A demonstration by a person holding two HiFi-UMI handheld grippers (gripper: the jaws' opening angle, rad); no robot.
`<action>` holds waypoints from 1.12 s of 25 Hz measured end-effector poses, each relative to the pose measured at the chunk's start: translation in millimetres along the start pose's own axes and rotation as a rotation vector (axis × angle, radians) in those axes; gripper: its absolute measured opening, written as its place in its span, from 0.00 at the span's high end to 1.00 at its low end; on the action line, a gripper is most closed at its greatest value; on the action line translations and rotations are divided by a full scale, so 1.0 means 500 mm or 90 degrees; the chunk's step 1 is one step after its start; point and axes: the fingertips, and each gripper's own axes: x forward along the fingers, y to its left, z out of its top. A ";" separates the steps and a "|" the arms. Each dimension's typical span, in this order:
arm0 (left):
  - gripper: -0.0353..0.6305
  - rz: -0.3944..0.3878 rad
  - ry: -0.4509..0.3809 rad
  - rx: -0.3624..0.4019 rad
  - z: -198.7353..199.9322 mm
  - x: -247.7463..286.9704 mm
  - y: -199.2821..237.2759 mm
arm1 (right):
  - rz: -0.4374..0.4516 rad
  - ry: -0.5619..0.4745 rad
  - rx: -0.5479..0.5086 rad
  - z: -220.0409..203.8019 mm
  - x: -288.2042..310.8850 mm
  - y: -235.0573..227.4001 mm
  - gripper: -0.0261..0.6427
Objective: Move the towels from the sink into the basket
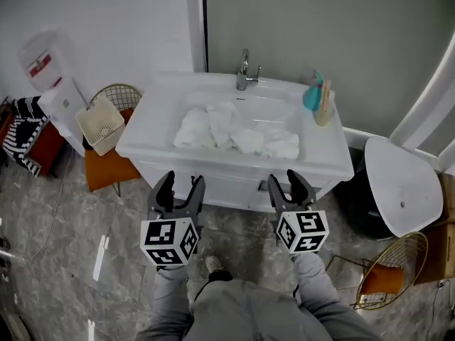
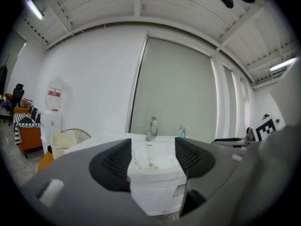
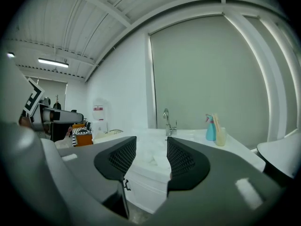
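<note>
White sink (image 1: 146,130) holds crumpled towels (image 1: 234,135), their number unclear.

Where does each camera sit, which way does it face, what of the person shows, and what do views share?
Head view: on the head, steeply down at sink and towels; left gripper, right gripper, sleeves show.
Left gripper view: on the left gripper, about level toward the sink; its open, empty jaws show.
Right gripper view: on the right gripper, same heading; open, empty jaws.
Shared: all three show the tap.
</note>
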 end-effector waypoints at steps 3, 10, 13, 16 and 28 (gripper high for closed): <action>0.43 -0.027 0.006 0.007 0.015 0.076 0.049 | -0.019 0.011 -0.002 0.005 0.079 0.006 0.67; 0.43 -0.079 0.036 0.007 0.011 0.212 0.116 | -0.038 0.047 -0.005 -0.010 0.210 0.010 0.62; 0.43 -0.096 0.049 0.002 0.003 0.272 0.130 | -0.030 0.074 -0.012 -0.028 0.266 -0.001 0.58; 0.43 -0.120 0.067 0.004 -0.011 0.337 0.136 | -0.022 0.113 -0.014 -0.060 0.329 -0.025 0.56; 0.35 -0.230 0.243 0.054 -0.120 0.666 0.154 | 0.126 0.347 -0.173 -0.260 0.570 -0.062 0.45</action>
